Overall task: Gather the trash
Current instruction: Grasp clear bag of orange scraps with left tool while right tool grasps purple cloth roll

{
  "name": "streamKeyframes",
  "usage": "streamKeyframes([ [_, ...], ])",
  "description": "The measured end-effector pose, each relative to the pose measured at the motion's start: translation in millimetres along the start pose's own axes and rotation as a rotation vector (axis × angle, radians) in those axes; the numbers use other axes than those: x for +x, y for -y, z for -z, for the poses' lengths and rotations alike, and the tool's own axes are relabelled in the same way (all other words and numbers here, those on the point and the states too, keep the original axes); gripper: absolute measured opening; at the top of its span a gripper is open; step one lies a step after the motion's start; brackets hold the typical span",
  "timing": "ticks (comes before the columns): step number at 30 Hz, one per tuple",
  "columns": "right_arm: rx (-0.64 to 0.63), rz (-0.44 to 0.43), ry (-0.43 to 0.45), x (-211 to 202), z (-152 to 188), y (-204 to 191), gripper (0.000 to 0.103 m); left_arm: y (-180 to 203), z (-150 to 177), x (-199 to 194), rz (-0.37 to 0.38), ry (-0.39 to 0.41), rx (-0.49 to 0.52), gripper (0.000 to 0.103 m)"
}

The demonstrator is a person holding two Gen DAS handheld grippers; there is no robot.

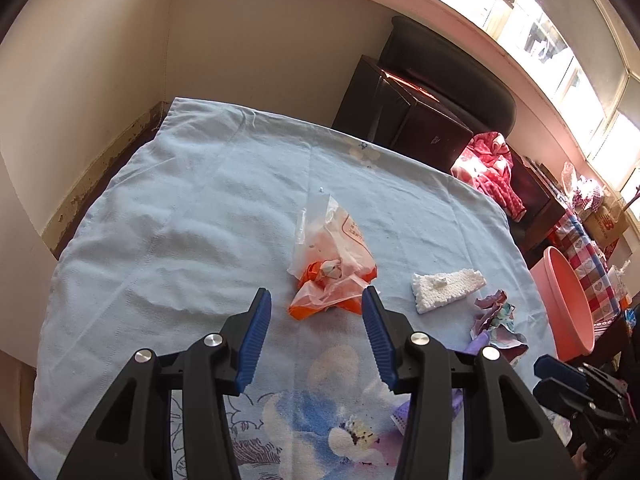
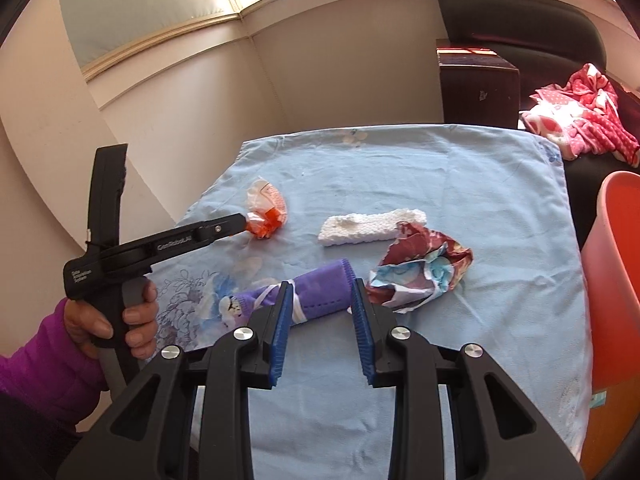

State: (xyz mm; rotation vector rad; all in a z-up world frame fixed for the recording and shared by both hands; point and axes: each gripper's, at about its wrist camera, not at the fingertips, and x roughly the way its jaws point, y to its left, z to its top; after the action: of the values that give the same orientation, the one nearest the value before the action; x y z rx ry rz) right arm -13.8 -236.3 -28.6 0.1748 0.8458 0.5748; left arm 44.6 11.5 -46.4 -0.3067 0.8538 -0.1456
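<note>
Step in hand, as judged: approach for the first pick, no trash yet lifted. Left gripper [image 1: 316, 300] jaws wide apart, empty, tips level with the near end of the orange wrapper [image 1: 332, 276] on the blue cloth [image 1: 160, 220]. Right gripper [image 2: 322, 292] jaws partly open, empty, with the purple roll [image 2: 320, 288] lying crosswise at the tips; contact unclear. Foam piece [image 2: 372, 226] and crumpled paper [image 2: 420, 268] lie beyond, pink basin [image 2: 616, 280] at the cloth's right edge. Next: lower, straddle, close, carry to basin, presumably the bin

Bright daylight from window [image 1: 560, 40] (blown out); sharp focus, fisheye-curved edges.
</note>
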Motion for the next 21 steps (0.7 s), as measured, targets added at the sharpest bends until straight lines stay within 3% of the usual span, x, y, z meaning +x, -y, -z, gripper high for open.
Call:
streamKeyframes([
  [3,0.005,-0.056,-0.063,14.5,4.8,-7.0,0.030,-1.1,-1.3,7.6,0.032,-0.018,-0.021,0.046],
  [10,0.017,-0.075,-0.123,29.0,8.5,-12.2,0.030,-0.1,-6.3,11.5,0.061,-0.018,-0.047,0.046],
  [15,0.100,-0.092,-0.169,37.6,10.1,3.3,0.030,-0.5,-8.2,17.4,0.092,-0.046,-0.061,0.044],
  [21,0.140,-0.076,-0.166,44.1,1.8,13.2,0.030,13.5,-1.4,17.6,0.092,-0.045,0.016,0.027],
])
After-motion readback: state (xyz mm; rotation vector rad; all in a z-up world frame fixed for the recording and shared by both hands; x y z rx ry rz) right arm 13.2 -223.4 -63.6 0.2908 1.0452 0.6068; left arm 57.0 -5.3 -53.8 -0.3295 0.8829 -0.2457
